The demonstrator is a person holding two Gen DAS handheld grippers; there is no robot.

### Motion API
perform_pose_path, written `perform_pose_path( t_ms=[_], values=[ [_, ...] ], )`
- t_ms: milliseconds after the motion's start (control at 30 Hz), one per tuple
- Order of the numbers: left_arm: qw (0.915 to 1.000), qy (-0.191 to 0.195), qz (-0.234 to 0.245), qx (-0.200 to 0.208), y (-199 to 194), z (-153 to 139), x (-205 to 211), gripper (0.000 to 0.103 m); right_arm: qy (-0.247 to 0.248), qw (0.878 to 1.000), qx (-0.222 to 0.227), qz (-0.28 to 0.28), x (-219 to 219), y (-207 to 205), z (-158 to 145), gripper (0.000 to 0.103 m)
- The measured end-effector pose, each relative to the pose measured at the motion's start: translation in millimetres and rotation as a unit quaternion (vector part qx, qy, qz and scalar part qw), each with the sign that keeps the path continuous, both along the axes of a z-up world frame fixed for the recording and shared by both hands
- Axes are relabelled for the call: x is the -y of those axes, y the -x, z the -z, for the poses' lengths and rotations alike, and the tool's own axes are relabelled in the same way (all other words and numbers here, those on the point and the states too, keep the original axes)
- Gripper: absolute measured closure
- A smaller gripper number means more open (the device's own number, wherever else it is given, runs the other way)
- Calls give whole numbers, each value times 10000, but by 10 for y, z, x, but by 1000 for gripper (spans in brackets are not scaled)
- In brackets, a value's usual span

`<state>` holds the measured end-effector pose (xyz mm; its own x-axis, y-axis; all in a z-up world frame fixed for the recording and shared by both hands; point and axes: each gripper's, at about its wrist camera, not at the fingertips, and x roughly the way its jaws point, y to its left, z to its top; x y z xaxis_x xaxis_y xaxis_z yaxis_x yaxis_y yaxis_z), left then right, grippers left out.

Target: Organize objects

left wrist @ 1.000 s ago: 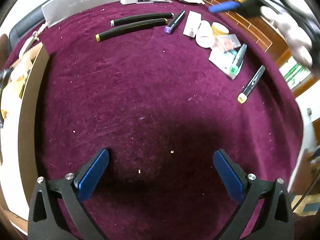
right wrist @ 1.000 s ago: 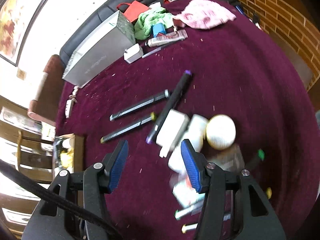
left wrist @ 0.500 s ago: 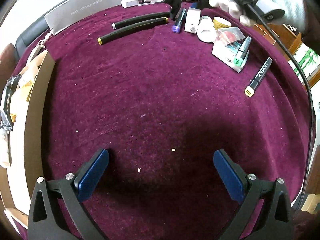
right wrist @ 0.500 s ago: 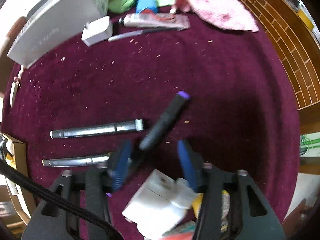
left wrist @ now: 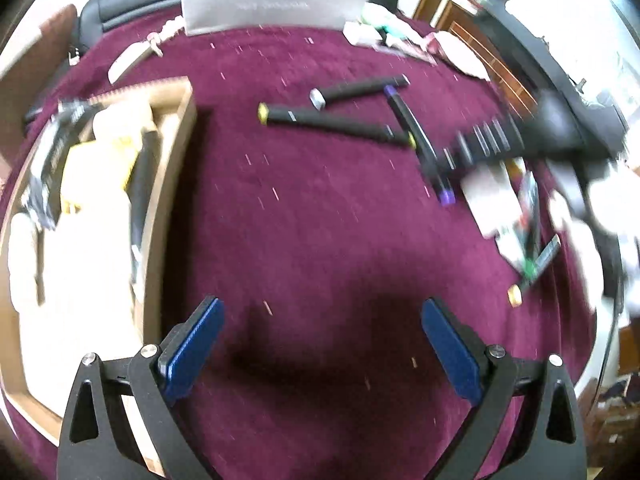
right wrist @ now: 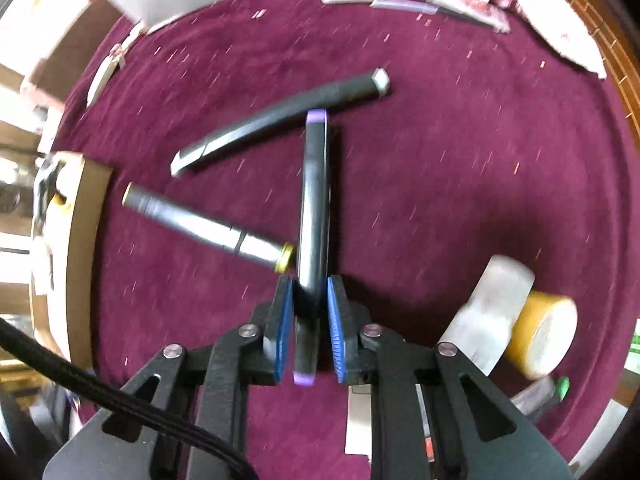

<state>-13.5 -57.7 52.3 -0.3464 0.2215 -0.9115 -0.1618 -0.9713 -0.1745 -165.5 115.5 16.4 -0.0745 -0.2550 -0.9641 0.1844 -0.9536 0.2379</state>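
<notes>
My right gripper (right wrist: 308, 320) pointed steeply down, its jaws having just closed on the purple-capped marker (right wrist: 314, 200), which ran straight out ahead between two other markers (right wrist: 208, 226). My left gripper (left wrist: 320, 344) hung spread wide over bare cloth (left wrist: 312, 240), with the box (left wrist: 168, 184) edge to its left.

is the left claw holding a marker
No, the left claw stands wide open over bare purple cloth with nothing between its pads.
</notes>
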Motion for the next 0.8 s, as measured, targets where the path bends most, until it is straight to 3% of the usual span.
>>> perform_pose_path(
  t_ms=[200, 433, 500, 567, 633, 700, 800],
  values=[
    [9961, -247, -844, 60, 657, -71, 56, 7, 191, 9998, 75, 85, -108, -489, -25, 88],
    [9855, -122, -1671, 273, 1234, 220, -68, 7, 854, 9948, 79, 545, -363, -709, -3, 88],
    [9827, 103, -1822, 309, 1356, 312, -144, 6, 1106, 9910, 127, 750, -468, -725, 13, 88],
    [9803, 453, -1881, 387, 1456, 445, -239, 5, 1212, 9891, 118, 829, -416, -711, 38, 89],
    [9813, 534, -1821, 331, 1506, 521, -298, 5, 1236, 9887, 82, 848, -402, -713, 36, 88],
    [9846, 987, -1431, 189, 1500, 570, -439, 7, 1261, 9880, 68, 885, -409, -722, 33, 88],
    [9908, 946, -970, -25, 1380, 534, -439, 26, 1341, 9865, 96, 939, -413, -717, 49, 87]
  ],
)
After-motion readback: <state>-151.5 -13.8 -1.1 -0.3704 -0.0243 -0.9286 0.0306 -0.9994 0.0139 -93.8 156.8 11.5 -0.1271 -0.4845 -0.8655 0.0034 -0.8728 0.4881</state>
